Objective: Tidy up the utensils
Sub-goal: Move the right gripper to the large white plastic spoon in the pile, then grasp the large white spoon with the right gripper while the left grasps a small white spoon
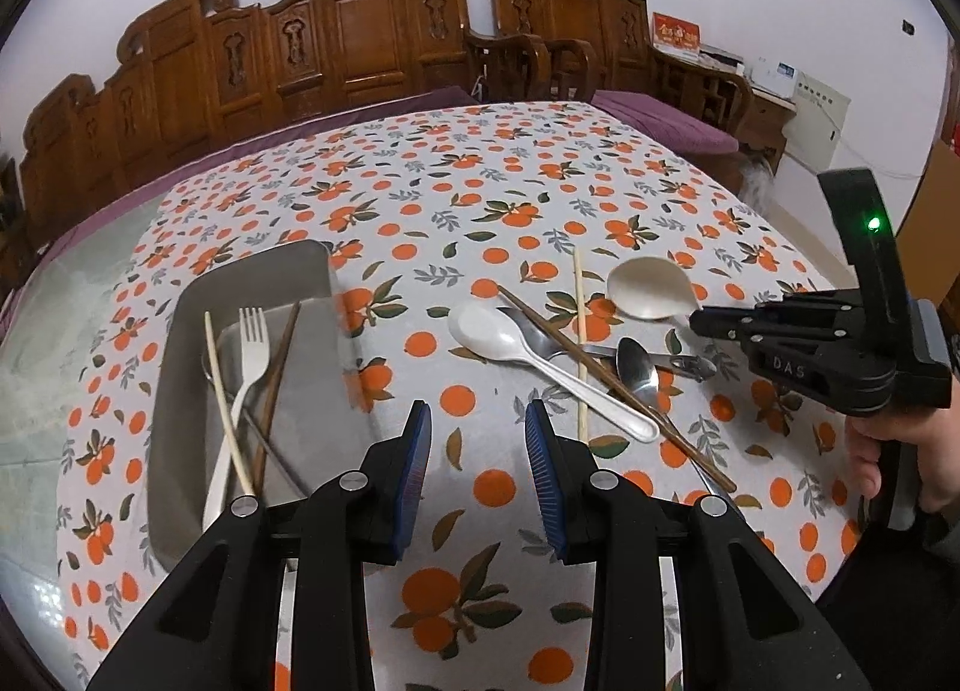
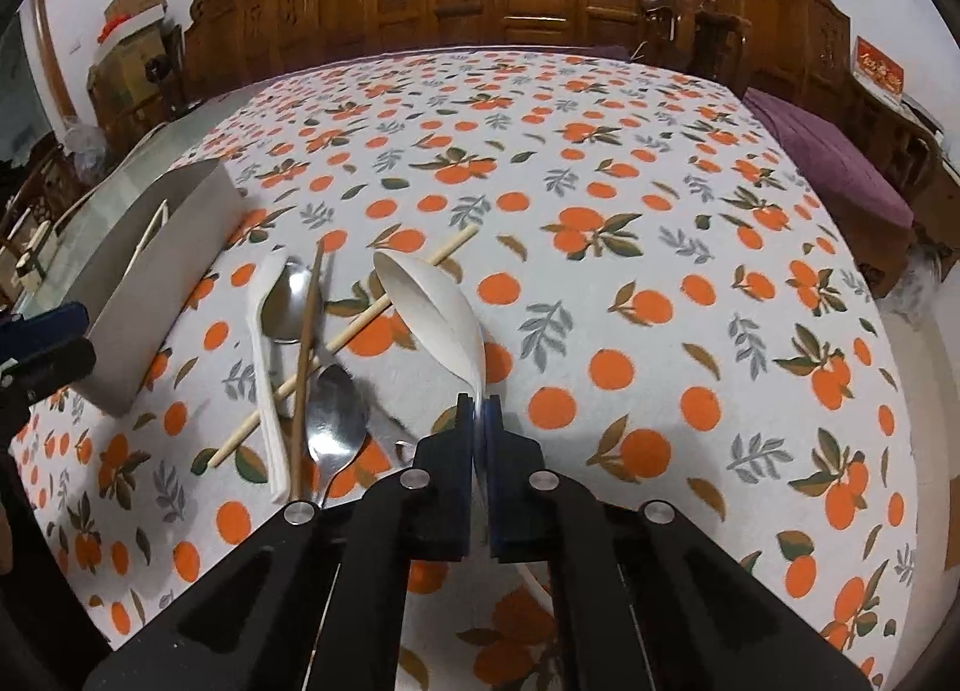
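Right gripper (image 2: 478, 409) is seen clamped on the handle of a white ceramic spoon (image 2: 432, 307), its bowl lifted toward the upper middle of the right wrist view; in the left wrist view the same spoon (image 1: 645, 286) is seen at right of centre, held clear of the cloth. Left gripper (image 1: 478, 421) is held with its blue pads (image 1: 420, 445) well apart above the orange-print tablecloth (image 1: 420, 199), nothing between them.

Counted in the grey tray (image 1: 198, 307), at left of the left wrist view: one white fork (image 1: 252, 343), one pale chopstick (image 1: 225, 409), one dark chopstick (image 1: 276, 385), plus a metal handle partly hidden beneath them.

Counted loose on the cloth at centre right: one white plastic spoon (image 1: 522, 352), one small steel spoon (image 1: 639, 370), one dark chopstick (image 1: 612, 385) laid across the pile, one pale chopstick (image 1: 580, 343) crossing it, and a larger steel spoon (image 2: 288, 301) tucked under the white one. A further metal piece beside the small spoon cannot be identified.

"DAS" is read on the black body of the right gripper, with a green light (image 1: 873, 223) lit above it. Gold characters on a red card (image 1: 677, 36) at upper right cannot be read.

Carved wooden benches (image 1: 336, 30) are lined along the top of both views.
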